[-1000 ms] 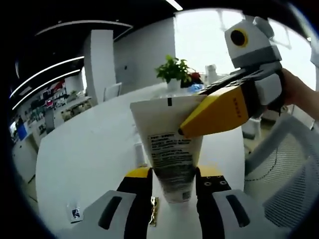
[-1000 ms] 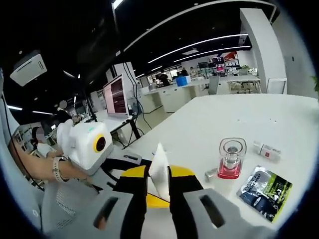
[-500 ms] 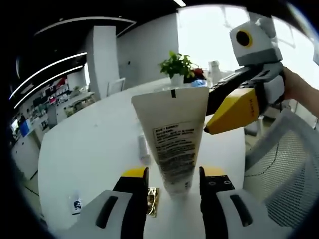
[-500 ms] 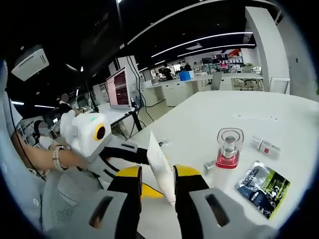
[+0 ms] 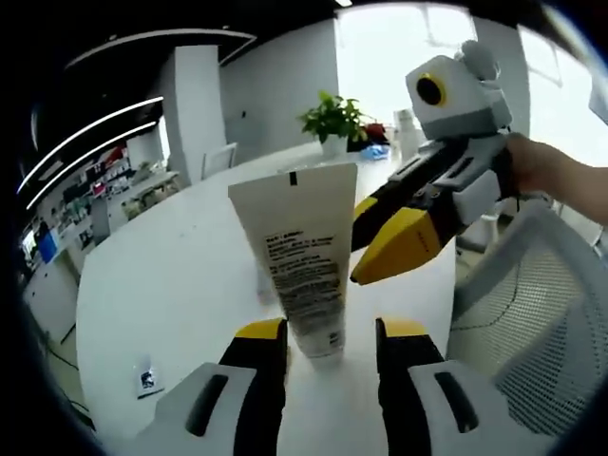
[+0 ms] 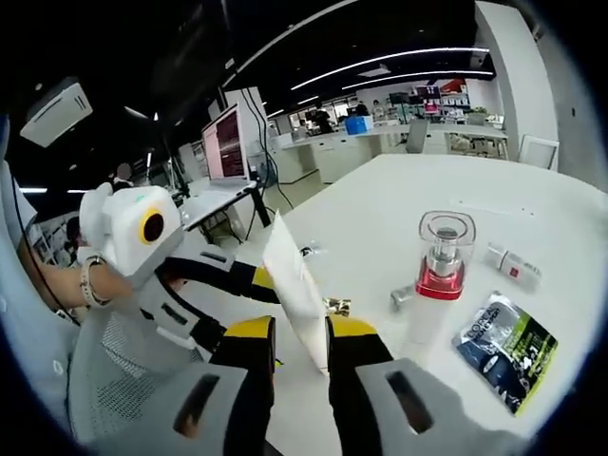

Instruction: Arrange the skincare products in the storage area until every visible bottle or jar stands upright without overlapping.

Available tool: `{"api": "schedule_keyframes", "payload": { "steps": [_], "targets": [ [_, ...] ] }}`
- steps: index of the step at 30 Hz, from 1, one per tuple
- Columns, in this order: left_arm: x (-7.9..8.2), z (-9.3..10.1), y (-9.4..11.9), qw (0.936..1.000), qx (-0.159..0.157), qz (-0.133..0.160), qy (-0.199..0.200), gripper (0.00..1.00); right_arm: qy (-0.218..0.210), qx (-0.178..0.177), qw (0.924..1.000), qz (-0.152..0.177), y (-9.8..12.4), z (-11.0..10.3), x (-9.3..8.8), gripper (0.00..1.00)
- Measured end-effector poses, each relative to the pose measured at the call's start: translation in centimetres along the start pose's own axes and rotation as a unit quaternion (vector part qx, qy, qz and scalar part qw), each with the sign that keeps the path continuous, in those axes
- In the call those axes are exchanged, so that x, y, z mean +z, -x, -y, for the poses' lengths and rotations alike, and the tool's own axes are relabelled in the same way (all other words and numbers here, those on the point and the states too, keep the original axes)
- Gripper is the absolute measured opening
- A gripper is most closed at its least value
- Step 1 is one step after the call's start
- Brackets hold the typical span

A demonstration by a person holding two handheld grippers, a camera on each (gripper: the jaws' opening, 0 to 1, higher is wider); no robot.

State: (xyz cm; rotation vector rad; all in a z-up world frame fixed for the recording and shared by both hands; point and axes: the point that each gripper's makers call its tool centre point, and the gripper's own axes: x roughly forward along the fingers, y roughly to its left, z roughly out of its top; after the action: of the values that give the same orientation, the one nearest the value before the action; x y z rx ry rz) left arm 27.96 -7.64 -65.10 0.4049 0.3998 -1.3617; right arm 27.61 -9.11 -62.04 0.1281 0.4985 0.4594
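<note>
A white squeeze tube (image 5: 296,252) with small print stands cap down on the white table (image 5: 161,285). My left gripper (image 5: 330,334) is open, and the tube's cap sits in the gap with space on both sides. My right gripper (image 5: 372,245) comes in from the right with its yellow jaws apart, their tips beside the tube's right edge. In the right gripper view the tube (image 6: 293,280) shows edge-on just beyond my right gripper (image 6: 301,332), which is open. The left gripper (image 6: 249,277) reaches it from the left. A clear bottle with a red collar (image 6: 442,258) stands upright on the right.
A green and black sachet (image 6: 503,353), a small white bottle lying down (image 6: 511,267) and a gold item (image 6: 335,306) rest on the table. A small packet (image 5: 144,380) lies near the front left. A potted plant (image 5: 332,122) stands far back. A mesh chair (image 5: 522,323) is at right.
The right gripper has let go of the tube's top edge and dropped lower beside it. The tube now looks smaller in the left gripper view, left standing by itself.
</note>
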Motion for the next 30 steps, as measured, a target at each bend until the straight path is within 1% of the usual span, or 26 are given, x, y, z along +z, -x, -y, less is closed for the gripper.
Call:
{"api": "schedule_keyframes", "payload": {
  "steps": [3,7,14,16,18,20,22,24,25,27,29,30],
  "targets": [
    [0.2,-0.3,-0.3,1.0000,0.002,-0.001,-0.005,0.36,0.001,0.005,1.0000,0.001,-0.1,-0.4,0.3,0.19],
    [0.4,-0.4,-0.9,0.9999,-0.003,0.000,-0.013,0.34,0.002,0.013,0.9999,0.001,-0.2,-0.8,0.5,0.17],
    [0.8,-0.5,-1.5,0.9997,-0.006,0.000,-0.024,0.34,0.009,0.018,0.9998,-0.007,-0.4,-1.3,0.5,0.19],
    [0.9,-0.4,-1.6,0.9996,-0.010,0.000,-0.028,0.33,0.008,0.027,0.9996,-0.009,-0.4,-1.8,0.4,0.18],
    [1.0,-0.3,-1.7,0.9993,-0.014,0.001,-0.034,0.30,0.008,0.033,0.9994,-0.008,-0.5,-2.3,0.3,0.18],
    [1.1,-0.2,-1.9,0.9990,-0.017,-0.001,-0.042,0.27,0.007,0.033,0.9994,-0.007,-0.6,-2.4,0.3,0.15],
    [1.1,-0.3,-1.8,0.9988,-0.015,-0.001,-0.046,0.25,0.004,0.034,0.9994,-0.005,-0.6,-2.4,0.4,0.14],
    [1.0,-0.7,-1.7,0.9983,-0.010,-0.002,-0.056,0.19,0.006,0.032,0.9995,-0.006,-0.5,-2.3,0.4,0.14],
    [0.9,-0.6,-1.6,0.9985,-0.020,-0.003,-0.052,0.18,0.008,0.030,0.9995,-0.009,-0.5,-2.2,0.3,0.15],
    [0.9,-0.5,-1.5,0.9988,-0.029,-0.003,-0.041,0.17,0.011,0.024,0.9996,-0.011,-0.3,-1.8,0.2,0.15],
    [0.9,-0.4,-1.5,0.9983,-0.036,-0.003,-0.046,0.17,0.007,0.022,0.9997,-0.009,-0.2,-1.4,0.2,0.15],
    [0.9,-0.2,-1.5,0.9974,-0.048,-0.001,-0.054,0.16,0.007,0.021,0.9997,-0.009,-0.1,-1.3,0.2,0.15]
  ]
}}
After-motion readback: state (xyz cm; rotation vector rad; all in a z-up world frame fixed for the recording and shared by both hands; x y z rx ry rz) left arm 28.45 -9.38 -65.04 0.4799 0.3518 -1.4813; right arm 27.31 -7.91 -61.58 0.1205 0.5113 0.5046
